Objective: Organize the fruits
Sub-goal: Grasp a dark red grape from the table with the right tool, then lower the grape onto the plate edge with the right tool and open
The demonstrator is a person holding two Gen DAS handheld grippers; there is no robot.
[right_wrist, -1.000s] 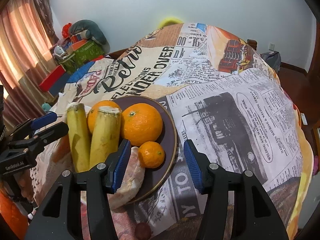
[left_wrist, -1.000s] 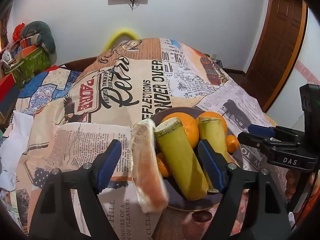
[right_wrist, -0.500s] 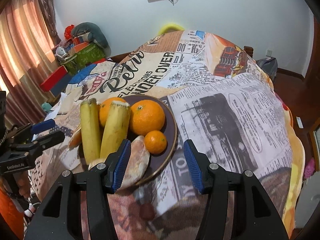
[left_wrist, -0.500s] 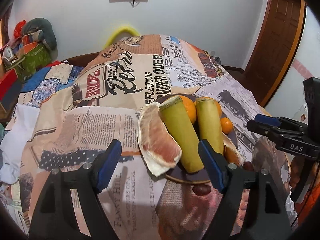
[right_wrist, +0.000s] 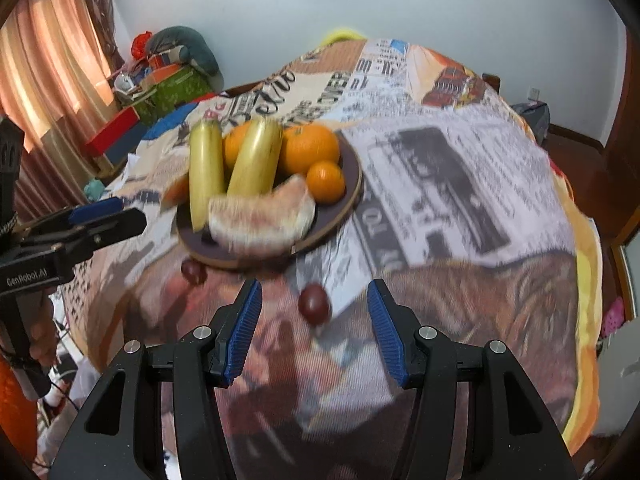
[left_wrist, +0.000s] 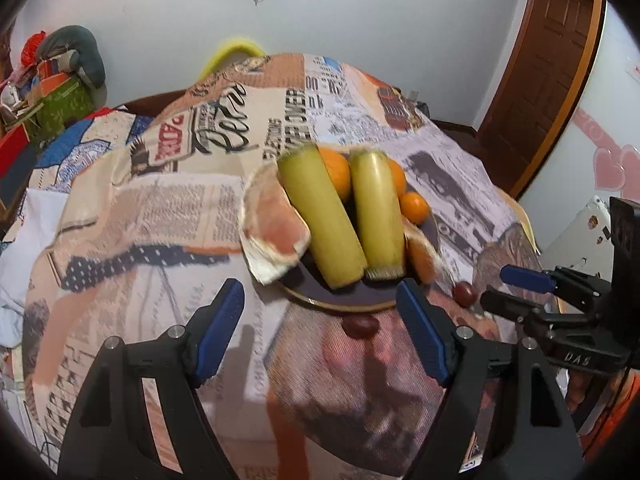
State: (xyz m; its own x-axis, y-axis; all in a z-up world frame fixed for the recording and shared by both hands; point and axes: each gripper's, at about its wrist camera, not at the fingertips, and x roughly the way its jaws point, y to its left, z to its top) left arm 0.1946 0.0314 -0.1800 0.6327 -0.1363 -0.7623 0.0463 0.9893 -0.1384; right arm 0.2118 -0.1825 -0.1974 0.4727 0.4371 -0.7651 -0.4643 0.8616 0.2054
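A dark round plate on the newspaper-print cloth holds two bananas, two large oranges, a small orange and pomelo wedges. Two dark red grapes lie on the cloth in front of the plate, the second one near the rim. My left gripper hangs open in front of the plate, nothing between its fingers. My right gripper is open, with a grape lying below the gap.
The cloth-covered table drops off at the right and near edges. Boxes and a cushion are piled at the back left by a curtain. A brown door stands at the right. A hand holds the left gripper's handle.
Both grippers have drawn back from the plate toward the near edge, so the plate now lies farther ahead and two grapes have come into view. Neither gripper's opening has changed.
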